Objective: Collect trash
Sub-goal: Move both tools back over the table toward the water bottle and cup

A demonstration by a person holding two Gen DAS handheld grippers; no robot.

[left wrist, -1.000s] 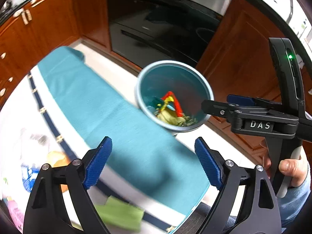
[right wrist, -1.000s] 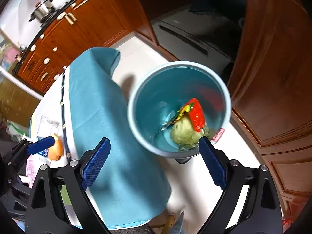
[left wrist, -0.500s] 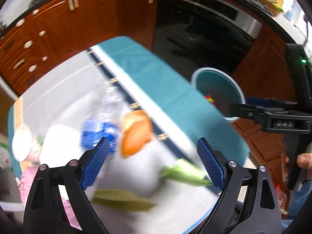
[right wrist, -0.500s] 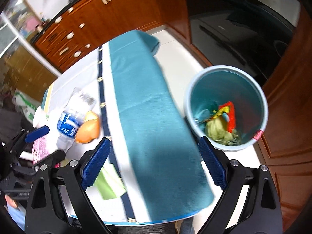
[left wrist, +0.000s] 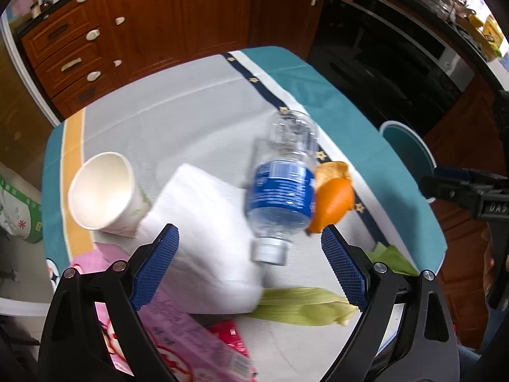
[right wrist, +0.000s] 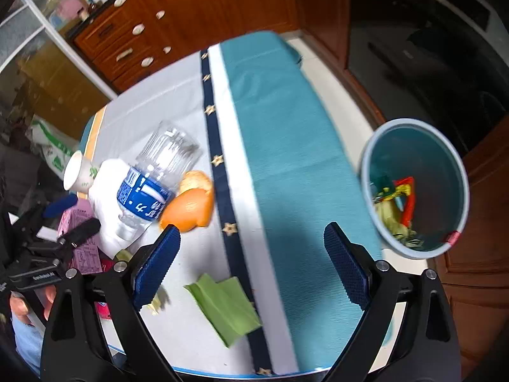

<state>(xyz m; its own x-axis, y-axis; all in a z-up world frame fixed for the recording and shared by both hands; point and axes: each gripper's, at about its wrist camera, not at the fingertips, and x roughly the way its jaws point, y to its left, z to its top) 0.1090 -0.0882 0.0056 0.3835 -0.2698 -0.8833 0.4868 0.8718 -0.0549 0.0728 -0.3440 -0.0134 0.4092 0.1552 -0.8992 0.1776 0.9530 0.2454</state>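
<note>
**Both grippers empty, next trash pick pending**

Plastic bottle (left wrist: 281, 187) lying on its side on the surface (left wrist: 191, 117), cap end toward the left fingers (left wrist: 156, 267), sitting just ahead of and between them. Orange peel (left wrist: 334, 200) touching the bottle's side, ahead of the left gripper's (left wrist: 251, 267) right-hand finger. White tissue (left wrist: 203, 222) under and beside the bottle, ahead of the left-hand finger. Paper cup (left wrist: 101, 191) tipped over, further out past that finger. Corn husk (left wrist: 305, 305) flat just below the gap between the fingers; pink carton (left wrist: 187, 337) lower still, partly hidden by the frame.

Left fingers wide apart, nothing held. Right gripper (right wrist: 253, 269) likewise spread and empty; green leaf scrap (right wrist: 226, 305) low in its gap, bin (right wrist: 413, 187) on the floor off past its right-hand finger, some trash already inside.

Likely step: left pick of the bottle. Best to come down across the labelled middle, fingers straddling the round body square-on, not the cap end. Slippery and prone to roll, so close slowly and centred. Keep clear of peel and tissue to avoid dragging them. Bin well apart from the surface edge, so carry fully over the rim before release.
</note>
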